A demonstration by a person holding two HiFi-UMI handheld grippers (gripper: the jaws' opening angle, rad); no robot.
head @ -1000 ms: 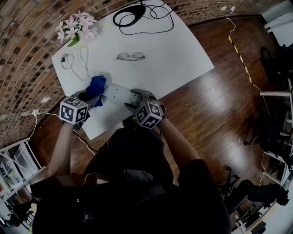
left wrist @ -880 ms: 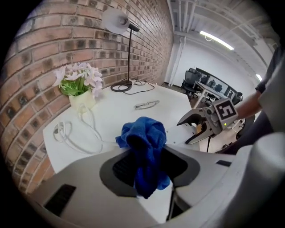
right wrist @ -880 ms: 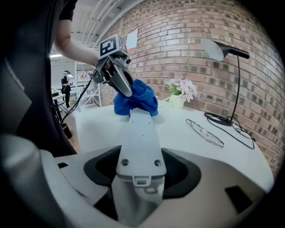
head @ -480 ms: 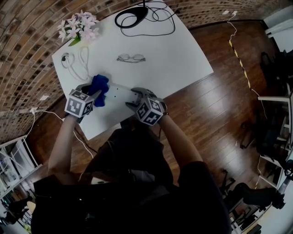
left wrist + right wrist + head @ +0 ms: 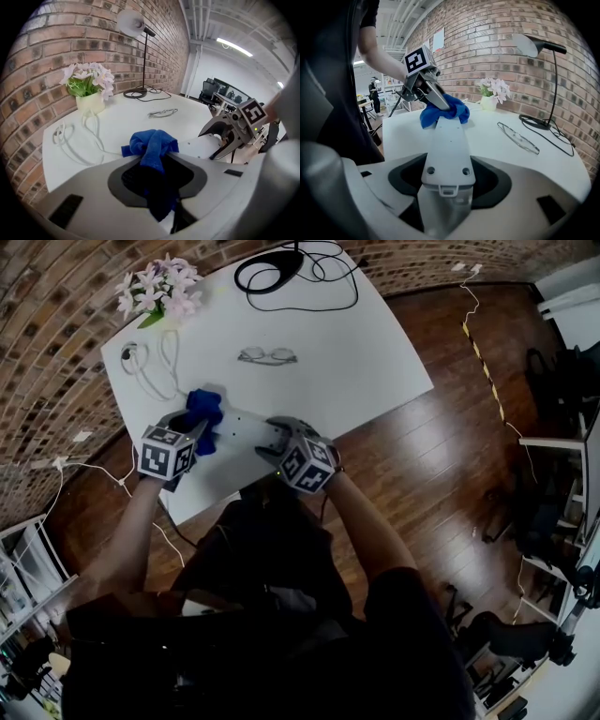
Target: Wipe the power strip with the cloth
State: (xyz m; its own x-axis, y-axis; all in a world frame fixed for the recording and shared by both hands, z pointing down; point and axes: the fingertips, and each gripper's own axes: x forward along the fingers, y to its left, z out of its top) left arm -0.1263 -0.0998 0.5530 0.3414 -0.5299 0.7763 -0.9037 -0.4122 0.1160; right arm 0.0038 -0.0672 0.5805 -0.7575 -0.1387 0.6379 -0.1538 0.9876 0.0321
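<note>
A white power strip point(image 5: 246, 430) lies lengthwise on the white table point(image 5: 356, 352). My right gripper point(image 5: 275, 439) is shut on its near end, and in the right gripper view the strip point(image 5: 449, 140) runs straight out from between the jaws. A bunched blue cloth point(image 5: 202, 410) rests on the strip's far end. My left gripper point(image 5: 192, 432) holds it. Its jaws have just been closing, and the cloth point(image 5: 153, 149) is pinched between them, with a tail hanging back into the gap. From the right gripper view, the left gripper point(image 5: 440, 104) presses the cloth point(image 5: 457, 111) on the strip.
A pot of pink flowers point(image 5: 155, 292) stands at the table's far left corner, with a coiled white cable point(image 5: 150, 367) beside it. Glasses point(image 5: 267, 355) lie mid-table. A lamp base with black cord point(image 5: 281, 273) sits at the back. The wooden floor point(image 5: 450, 456) lies to the right.
My left gripper has shifted slightly down and in toward the strip's far end with the cloth. The right gripper and the strip have stayed put.
</note>
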